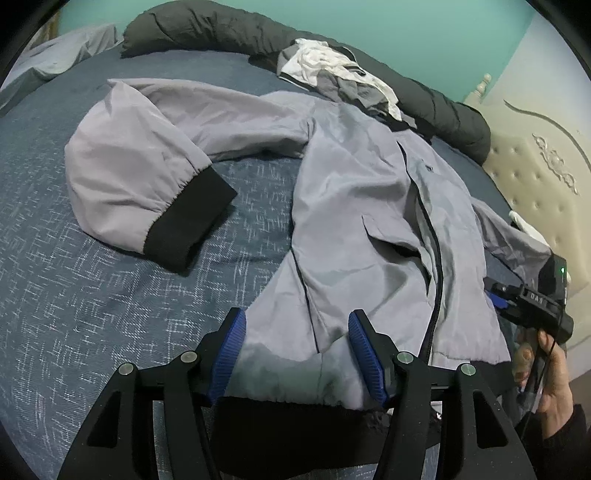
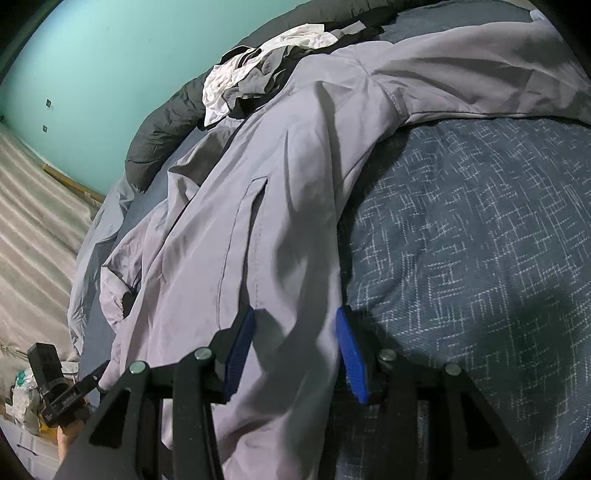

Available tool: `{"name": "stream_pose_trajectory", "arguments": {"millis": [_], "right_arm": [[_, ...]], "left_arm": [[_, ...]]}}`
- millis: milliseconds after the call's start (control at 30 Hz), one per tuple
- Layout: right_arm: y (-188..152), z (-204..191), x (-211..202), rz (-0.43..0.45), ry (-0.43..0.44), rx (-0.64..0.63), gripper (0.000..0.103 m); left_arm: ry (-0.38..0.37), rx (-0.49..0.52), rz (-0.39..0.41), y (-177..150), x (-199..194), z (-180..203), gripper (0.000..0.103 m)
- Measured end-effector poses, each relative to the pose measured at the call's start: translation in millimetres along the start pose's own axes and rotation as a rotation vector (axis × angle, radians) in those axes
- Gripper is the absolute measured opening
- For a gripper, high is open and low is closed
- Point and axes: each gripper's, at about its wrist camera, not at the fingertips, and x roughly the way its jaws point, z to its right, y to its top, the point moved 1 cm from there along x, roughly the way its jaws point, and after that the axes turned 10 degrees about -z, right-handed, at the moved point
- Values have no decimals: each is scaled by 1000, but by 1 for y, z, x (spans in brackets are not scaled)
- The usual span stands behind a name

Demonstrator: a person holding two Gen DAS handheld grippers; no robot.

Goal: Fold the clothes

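Blue bedding [image 1: 92,302] with a white crosshatch weave is spread under a grey jacket [image 1: 369,206], which is laid front-up with its zip closed. Its black hem band is seen at 6 o'clock in the left wrist view, and its collar is pointed toward 12 to 1 o'clock, so the long axis is run away from the camera. Smooth, thin, creased fabric is shown, with a slanted pocket on each side. One sleeve is bent out to 10 o'clock and ended in a black ribbed cuff [image 1: 188,225].

The left gripper [image 1: 297,354] is held over the hem, its ribbed blue pads parted with cloth between them but not pinched. The right gripper [image 2: 295,354] is likewise spread apart astride the jacket's side edge, near a pocket slit.

Beyond the collar, white and grey clothes [image 1: 332,70] are heaped on a dark quilted duvet [image 1: 207,26]. A teal wall [image 2: 110,74] is seen behind, and a tufted cream headboard [image 1: 528,177] at 3 o'clock.
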Motion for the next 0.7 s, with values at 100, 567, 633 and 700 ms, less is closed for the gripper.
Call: {"name": "stream_pose_trajectory", "arguments": {"millis": [100,567,633,700], "right_arm": [[0,0,1,5,2,4,46],[4,-2,-4,30,36,6,46],[5,0,-6,37,45,15,46],[6,2,-9,44,53,23,46]], "left_arm": [[-13,-8,-23,-1,8,-6,62],[18,77,-86,-8,21,12,15],[26,76,-85,-6,16,13,13],[37,75,-84,-4,10,12,12]]}}
